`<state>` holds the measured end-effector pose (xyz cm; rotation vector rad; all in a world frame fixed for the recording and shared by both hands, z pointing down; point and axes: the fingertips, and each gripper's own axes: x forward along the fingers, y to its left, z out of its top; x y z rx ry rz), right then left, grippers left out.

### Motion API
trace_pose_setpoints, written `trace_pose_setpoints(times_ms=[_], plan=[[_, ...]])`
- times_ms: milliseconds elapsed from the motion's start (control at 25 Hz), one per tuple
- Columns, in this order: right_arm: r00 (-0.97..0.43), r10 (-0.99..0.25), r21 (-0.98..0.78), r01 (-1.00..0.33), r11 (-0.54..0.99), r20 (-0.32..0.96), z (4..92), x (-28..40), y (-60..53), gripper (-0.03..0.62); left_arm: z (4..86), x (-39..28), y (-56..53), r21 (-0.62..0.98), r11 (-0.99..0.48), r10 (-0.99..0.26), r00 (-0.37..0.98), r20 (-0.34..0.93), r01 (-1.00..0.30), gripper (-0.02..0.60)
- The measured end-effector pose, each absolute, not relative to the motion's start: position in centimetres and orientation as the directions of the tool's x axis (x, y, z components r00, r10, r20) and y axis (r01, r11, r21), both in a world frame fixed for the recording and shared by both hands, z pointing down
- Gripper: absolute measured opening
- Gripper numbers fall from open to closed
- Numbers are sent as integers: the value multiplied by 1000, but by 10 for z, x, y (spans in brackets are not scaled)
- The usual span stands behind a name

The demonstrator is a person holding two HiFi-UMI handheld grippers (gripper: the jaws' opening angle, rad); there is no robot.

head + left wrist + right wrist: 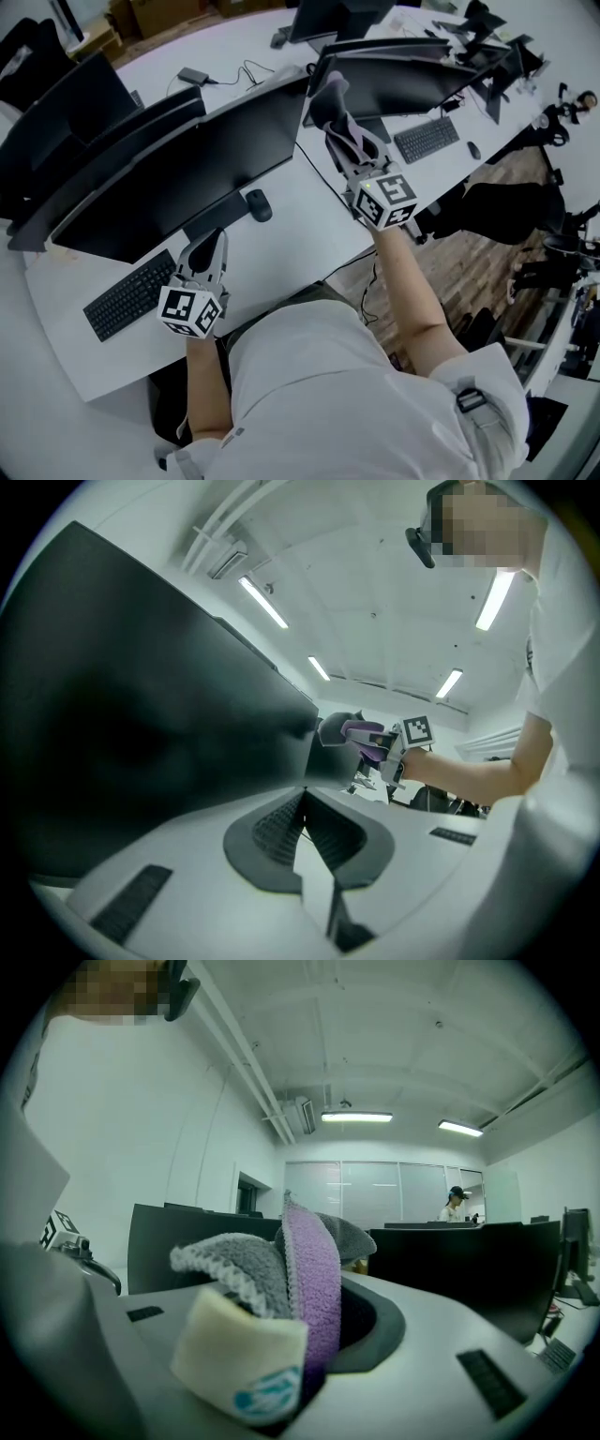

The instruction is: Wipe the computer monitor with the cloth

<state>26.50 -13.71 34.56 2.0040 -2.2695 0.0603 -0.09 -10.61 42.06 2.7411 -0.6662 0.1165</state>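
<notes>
Two keyboards point(129, 297) point(427, 139) and two computer mice point(259, 204) point(474, 150) are counted. Two grippers point(208, 246) point(336, 120) and one cloth point(328, 92) are seen. At least four monitors point(187, 164) point(398, 82) point(328, 17) point(89, 94) are made out, though their full number cannot be told.

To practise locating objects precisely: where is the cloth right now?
In the head view the grey and purple cloth is clamped in the right gripper, at the right edge of the nearest monitor.
</notes>
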Motion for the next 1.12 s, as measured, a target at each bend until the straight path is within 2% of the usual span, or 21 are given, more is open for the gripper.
trace_pose_setpoints(times_ms=[360, 1120], plan=[[-210, -973, 54, -975, 216, 95, 337, 284, -181, 140, 424, 9, -111, 279, -787, -523, 835, 172, -550, 2], [-422, -901, 93, -897, 431, 103, 343, 269, -220, 140, 429, 23, -89, 249, -662, -676, 707, 209, -707, 2]])
